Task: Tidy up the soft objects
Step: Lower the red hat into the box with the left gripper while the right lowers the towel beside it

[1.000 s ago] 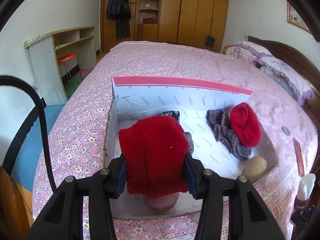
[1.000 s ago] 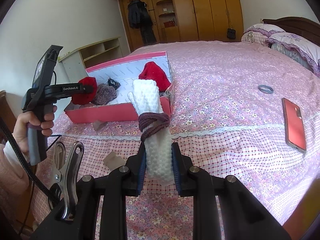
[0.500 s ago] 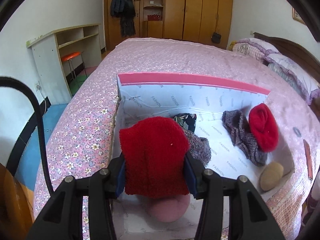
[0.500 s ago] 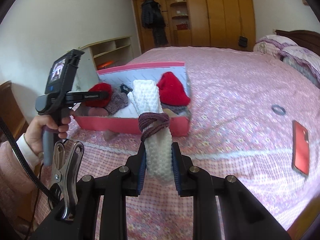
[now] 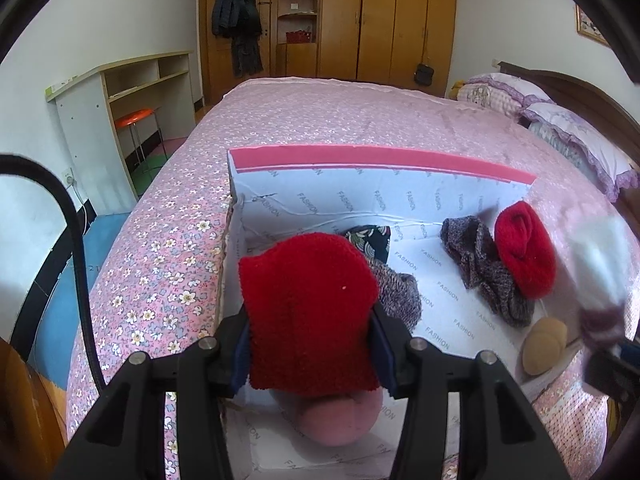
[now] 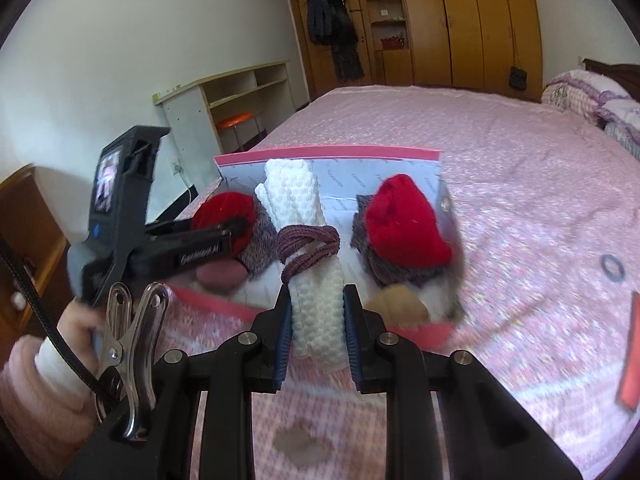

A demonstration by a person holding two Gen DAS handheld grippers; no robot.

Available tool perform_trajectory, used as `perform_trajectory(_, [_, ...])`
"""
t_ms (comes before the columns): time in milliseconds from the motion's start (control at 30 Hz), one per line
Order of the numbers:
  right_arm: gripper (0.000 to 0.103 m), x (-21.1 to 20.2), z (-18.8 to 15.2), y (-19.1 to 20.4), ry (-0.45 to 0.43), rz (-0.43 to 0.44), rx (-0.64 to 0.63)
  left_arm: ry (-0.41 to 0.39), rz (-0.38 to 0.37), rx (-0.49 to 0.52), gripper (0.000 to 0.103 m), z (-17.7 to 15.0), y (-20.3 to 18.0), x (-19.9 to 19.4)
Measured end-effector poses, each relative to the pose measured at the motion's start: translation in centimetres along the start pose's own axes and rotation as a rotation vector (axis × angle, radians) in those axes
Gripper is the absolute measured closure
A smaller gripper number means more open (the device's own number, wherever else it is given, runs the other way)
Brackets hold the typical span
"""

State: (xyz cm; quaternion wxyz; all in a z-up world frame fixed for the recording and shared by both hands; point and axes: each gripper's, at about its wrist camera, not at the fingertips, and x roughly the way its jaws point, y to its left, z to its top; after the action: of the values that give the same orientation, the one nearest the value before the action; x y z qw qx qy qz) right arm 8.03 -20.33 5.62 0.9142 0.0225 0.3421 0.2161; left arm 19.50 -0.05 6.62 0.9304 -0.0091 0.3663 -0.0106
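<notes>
My left gripper [image 5: 310, 354] is shut on a fluffy red cloth [image 5: 308, 320], held over the left end of a pink box [image 5: 380, 158] lined with white paper. A pink ball [image 5: 340, 420] lies under the cloth. In the box lie a grey knit piece [image 5: 486, 270], a second red cloth [image 5: 524, 250], a patterned dark item [image 5: 370, 238] and a tan pad [image 5: 544, 344]. My right gripper [image 6: 316, 324] is shut on a white knit roll [image 6: 310, 264] tied with a purple cord [image 6: 308, 246], in front of the box [image 6: 328, 152]. That roll shows blurred at the right edge [image 5: 596, 268] of the left wrist view.
The box sits on a bed with a pink floral cover [image 5: 160, 264]. A red phone [image 6: 632, 360] and a dark ring [image 6: 613, 267] lie on the bed to the right. Pillows [image 5: 580, 132], a wardrobe [image 5: 380, 20], a shelf desk [image 5: 120, 92] and an orange stool [image 5: 134, 114] stand around.
My right gripper has carried the white roll left and closer to the box, so it now enters the left wrist view. The left gripper moved slightly closer over the box early on, then held still.
</notes>
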Motion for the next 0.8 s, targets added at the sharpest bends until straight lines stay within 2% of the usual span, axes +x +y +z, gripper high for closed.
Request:
perform_trajectory(133, [0.079,2.8,1.6,-0.1,0.037,0.026,0.031,0.001,-0.004,0.003,0.050,0.0,0.0,0.0])
perform_trajectory(300, [0.079,6.4,3.0,-0.1,0.087,0.001,0.042,-0.008,-0.005,0.001,0.050,-0.2,0.1,0.1])
perform_trajectory(800, [0.078,11.4,3.9,0.5,0.143,-0.021,0.090,-0.017,-0.006,0.011,0.049,-0.2,0.0,0.1])
